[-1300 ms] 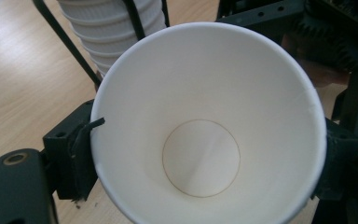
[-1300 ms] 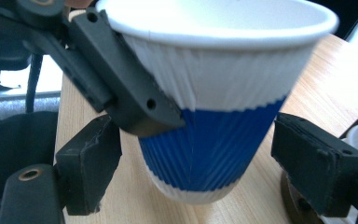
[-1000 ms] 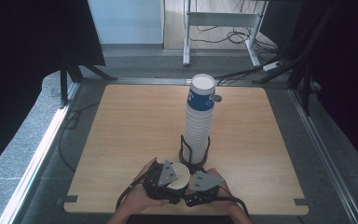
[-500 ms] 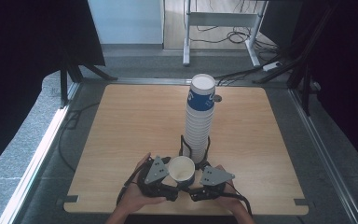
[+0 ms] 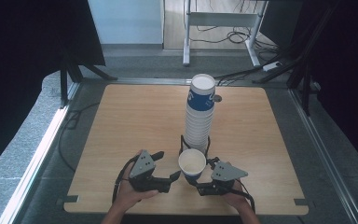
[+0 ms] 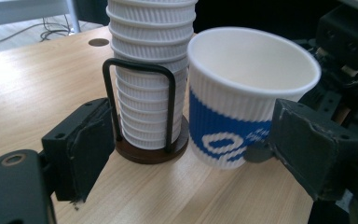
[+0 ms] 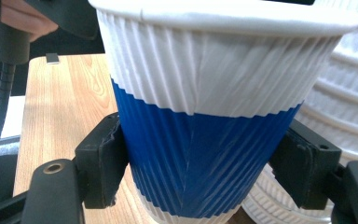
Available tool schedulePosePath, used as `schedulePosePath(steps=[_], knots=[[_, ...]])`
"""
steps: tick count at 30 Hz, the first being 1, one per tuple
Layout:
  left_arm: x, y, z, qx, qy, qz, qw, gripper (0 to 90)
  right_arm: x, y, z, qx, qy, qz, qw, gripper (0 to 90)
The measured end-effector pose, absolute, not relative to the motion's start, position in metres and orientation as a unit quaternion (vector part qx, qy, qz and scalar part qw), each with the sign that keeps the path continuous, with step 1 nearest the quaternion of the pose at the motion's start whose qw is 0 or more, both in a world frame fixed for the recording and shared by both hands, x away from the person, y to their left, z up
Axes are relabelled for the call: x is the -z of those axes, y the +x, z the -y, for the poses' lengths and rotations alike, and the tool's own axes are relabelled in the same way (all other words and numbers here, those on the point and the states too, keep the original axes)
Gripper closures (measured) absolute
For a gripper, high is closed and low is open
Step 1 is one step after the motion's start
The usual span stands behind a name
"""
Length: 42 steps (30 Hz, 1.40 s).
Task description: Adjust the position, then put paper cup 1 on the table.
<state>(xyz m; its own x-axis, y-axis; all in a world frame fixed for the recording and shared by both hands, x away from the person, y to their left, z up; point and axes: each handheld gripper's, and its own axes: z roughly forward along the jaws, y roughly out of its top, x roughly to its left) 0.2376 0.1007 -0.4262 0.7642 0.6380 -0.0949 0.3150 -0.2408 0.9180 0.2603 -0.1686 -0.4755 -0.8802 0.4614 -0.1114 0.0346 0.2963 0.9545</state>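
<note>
The cup stack is cut off by the top edge.

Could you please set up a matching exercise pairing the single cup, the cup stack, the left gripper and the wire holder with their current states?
1. single cup
2. cup stack
3. left gripper
4. wire holder

a. jaws apart, nothing clamped
b. clamped in the right gripper
c. stands on a round brown base
d. tall, mid-table

Pairs: 1-b, 2-d, 3-a, 4-c

Left hand-held gripper jaws apart, just closing; right hand-held gripper jaws clamped.
</note>
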Motion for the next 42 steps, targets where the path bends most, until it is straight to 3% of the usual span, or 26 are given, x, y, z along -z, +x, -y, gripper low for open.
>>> schedulePosePath(steps=[20,42], knots=[[0.434,0.244,-0.099,-0.150,0.787,-0.325,0.503,14.9,0.451,0.263,0.230,-0.607,0.213,-0.729,0.235,25.9],[0.440,0.246,-0.093,-0.146,0.800,-0.327,0.481,15.3,0.473,0.294,0.267,-0.556,0.306,-0.724,0.268,25.9]])
